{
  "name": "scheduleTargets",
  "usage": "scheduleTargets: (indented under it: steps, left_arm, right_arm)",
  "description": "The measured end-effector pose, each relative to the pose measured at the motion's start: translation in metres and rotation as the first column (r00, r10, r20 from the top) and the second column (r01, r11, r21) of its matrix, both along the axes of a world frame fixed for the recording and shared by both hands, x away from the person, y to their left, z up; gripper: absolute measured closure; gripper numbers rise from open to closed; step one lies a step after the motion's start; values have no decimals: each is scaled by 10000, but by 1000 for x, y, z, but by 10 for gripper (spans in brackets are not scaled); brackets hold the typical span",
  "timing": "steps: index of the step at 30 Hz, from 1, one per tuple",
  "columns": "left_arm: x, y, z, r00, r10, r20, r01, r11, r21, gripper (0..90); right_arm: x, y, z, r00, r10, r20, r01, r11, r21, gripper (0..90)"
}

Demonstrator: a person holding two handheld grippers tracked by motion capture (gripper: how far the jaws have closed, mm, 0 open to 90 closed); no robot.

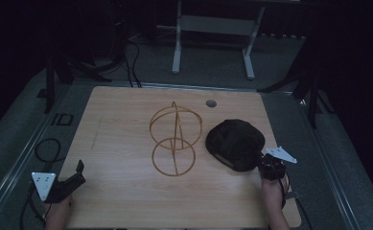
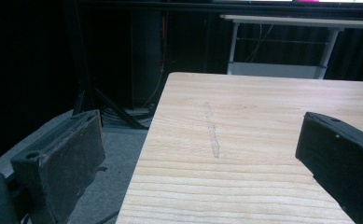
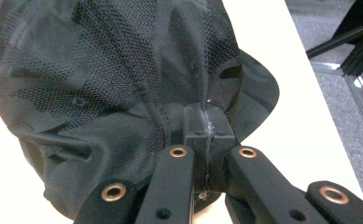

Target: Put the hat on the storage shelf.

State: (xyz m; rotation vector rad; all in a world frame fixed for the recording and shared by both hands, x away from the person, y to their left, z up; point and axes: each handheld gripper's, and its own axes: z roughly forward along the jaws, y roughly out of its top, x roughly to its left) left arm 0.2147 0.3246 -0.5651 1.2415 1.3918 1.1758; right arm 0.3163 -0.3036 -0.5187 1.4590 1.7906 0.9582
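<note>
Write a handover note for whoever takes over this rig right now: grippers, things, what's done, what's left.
Right gripper: shut on the black cap, pinching its fabric at the near edge; the cap is at the table's right side.
Left gripper: open, holding nothing, at the near left corner.
Wire stand: upright mid-table, bare, just left of the cap.
Done: cap grasped.
Left: probably lift the cap and move it, perhaps onto the stand.
</note>
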Motion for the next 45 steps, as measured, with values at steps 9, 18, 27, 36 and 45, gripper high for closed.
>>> scheduleTargets:
  steps: [9,18,27,36,45]
  left_arm:
    - [0,0,0,10000,-4,2,4,10000,-6,18]
    - [0,0,0,10000,5,-10,-5,10000,-15,18]
    - [0,0,0,10000,9,-12,-9,10000,-20,18]
    - [0,0,0,10000,10,-18,-10,10000,-3,18]
    - [0,0,0,10000,26,-25,-27,10000,-14,18]
  right_arm:
    - [-5,4,13,9975,414,574,-418,9991,47,900]
    - [-9,-2,31,9927,482,1110,-555,9964,634,900]
    - [-14,-5,55,9821,527,1807,-694,9938,872,900]
    - [-22,-9,90,9629,734,2596,-1047,9885,1091,900]
    - [-32,-12,134,9338,832,3479,-1296,9852,1122,900]
